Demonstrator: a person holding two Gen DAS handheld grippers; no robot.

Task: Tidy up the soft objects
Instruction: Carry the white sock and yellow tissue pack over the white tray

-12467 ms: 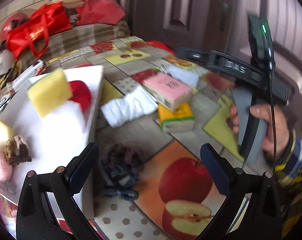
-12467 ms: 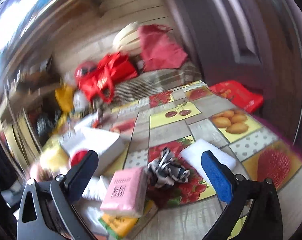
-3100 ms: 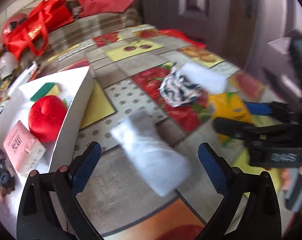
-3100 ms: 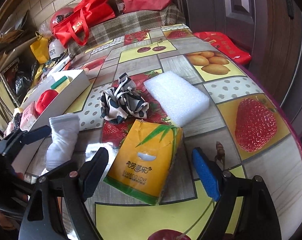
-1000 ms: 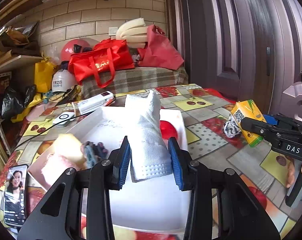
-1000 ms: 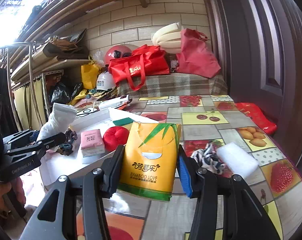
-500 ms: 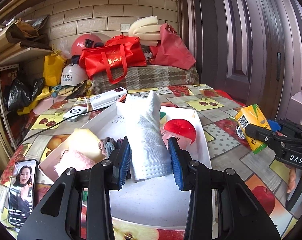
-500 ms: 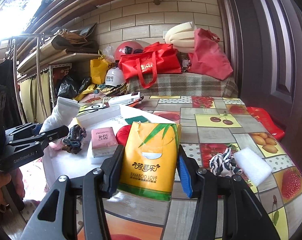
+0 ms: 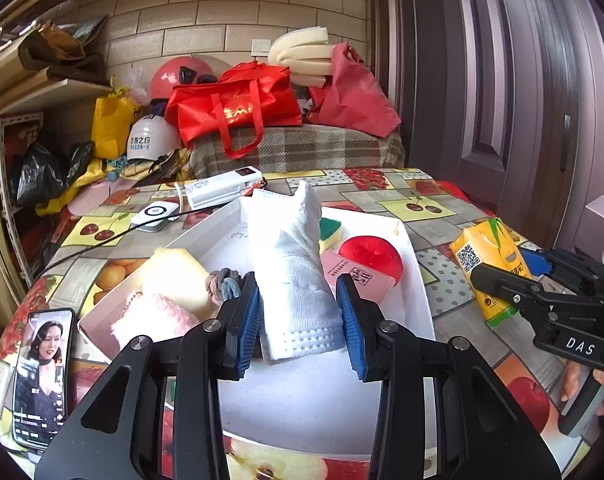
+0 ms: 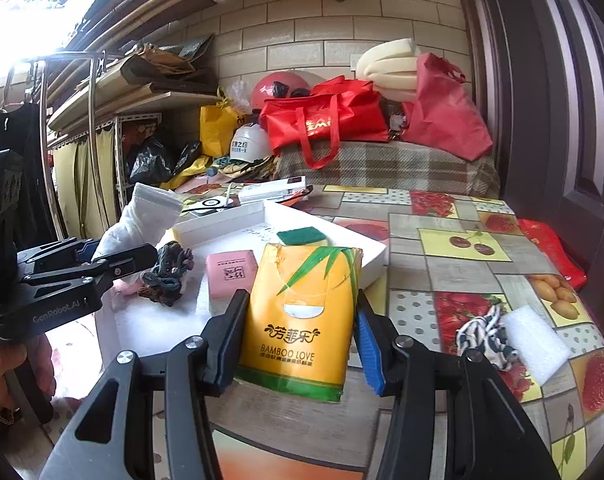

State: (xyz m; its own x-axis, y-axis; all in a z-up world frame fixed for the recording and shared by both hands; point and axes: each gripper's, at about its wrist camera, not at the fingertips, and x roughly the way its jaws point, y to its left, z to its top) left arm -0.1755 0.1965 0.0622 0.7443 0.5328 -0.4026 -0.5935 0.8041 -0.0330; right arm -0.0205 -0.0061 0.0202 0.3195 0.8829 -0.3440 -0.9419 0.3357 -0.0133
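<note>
Left claw (image 9: 300, 320) clamps white sock (image 9: 294, 264); right claw (image 10: 300, 344) grips tissue pack (image 10: 302, 320).

My left tool (image 9: 298, 312) clamped on towel (image 9: 292, 264), held level, pointing forward. My right tool (image 10: 300, 338) clamped on pack (image 10: 303, 320), alongside, slightly apart.

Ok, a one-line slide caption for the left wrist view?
Left gripper clamps a rolled white towel above the white tray.

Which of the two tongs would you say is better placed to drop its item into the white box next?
Left, probably. The left tongs hold the white towel over the white box, while the right tongs hold the yellow tissue pack nearer its edge.
</note>
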